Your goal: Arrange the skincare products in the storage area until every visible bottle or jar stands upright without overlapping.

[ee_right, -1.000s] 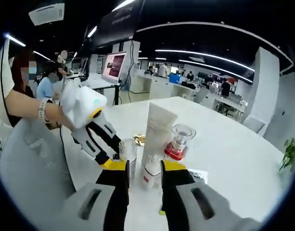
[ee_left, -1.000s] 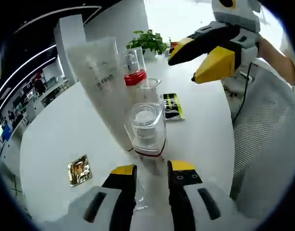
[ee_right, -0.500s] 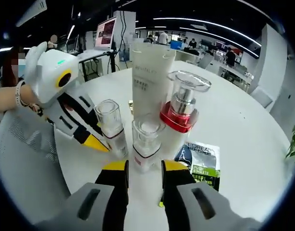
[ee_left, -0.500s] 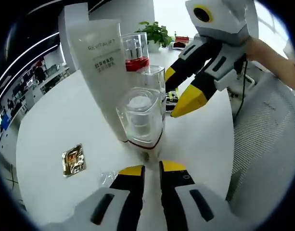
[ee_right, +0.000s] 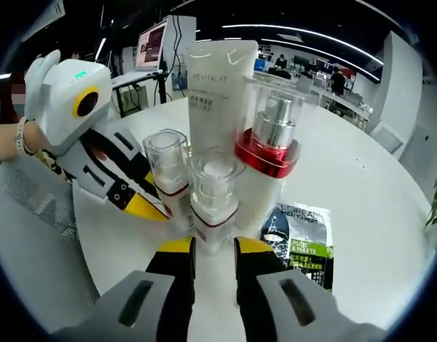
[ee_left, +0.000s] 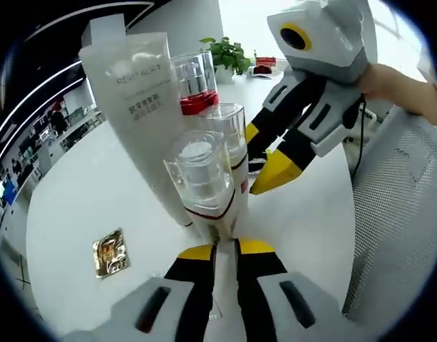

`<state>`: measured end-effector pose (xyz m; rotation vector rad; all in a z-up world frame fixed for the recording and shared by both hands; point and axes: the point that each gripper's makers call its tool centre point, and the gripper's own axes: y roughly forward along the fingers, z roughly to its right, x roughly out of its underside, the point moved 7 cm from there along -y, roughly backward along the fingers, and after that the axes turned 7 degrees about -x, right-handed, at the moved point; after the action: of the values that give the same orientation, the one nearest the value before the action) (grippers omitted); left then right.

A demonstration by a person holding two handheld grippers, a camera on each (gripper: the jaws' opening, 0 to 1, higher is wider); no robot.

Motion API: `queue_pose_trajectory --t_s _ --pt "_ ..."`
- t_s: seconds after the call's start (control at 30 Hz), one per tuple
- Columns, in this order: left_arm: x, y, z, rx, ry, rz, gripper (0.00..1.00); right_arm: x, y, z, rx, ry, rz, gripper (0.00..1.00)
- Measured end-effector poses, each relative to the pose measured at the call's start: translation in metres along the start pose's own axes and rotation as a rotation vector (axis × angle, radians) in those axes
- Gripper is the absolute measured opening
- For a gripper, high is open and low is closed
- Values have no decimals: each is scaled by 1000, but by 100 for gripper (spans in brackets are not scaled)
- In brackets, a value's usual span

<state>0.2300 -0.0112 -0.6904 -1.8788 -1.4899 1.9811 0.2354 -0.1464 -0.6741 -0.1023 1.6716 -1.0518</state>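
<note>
Now that you have brought both grippers in beside the white tube (ee_left: 143,107), your left gripper (ee_left: 225,249) pinches one small bottle (ee_left: 204,178) and your right gripper (ee_right: 214,246) the other small bottle (ee_right: 214,196), both upright.

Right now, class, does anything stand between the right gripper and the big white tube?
Yes. In the right gripper view, a small clear-capped bottle stands directly ahead of the right gripper, in front of the white tube. A red-collared pump bottle crowds its right side.

Clear glossy plastic caps (ee_left: 198,165) top the bottles, the white tube (ee_right: 219,85) looks matt, the gold sachet (ee_left: 110,252) shiny foil
</note>
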Motion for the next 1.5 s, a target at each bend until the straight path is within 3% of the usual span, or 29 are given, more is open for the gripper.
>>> queue_pose_trajectory --t_s 0.17,0.47,0.93,1.23,1.5 --pt "-3 2 0 0 35 -1 10 -1 -1 -2 11 -25 -10 20" --pt "-9 4 -2 -5 34 8 9 2 2 -1 11 -46 -30 15" --pt "-11 4 0 -3 37 2 9 -1 0 -2 18 -70 -23 16" --pt "-9 -27 -19 -50 19 3 18 -10 -17 0 32 -72 27 24" --pt "11 -53 -34 -73 12 -49 27 -17 -40 -5 65 -108 74 36"
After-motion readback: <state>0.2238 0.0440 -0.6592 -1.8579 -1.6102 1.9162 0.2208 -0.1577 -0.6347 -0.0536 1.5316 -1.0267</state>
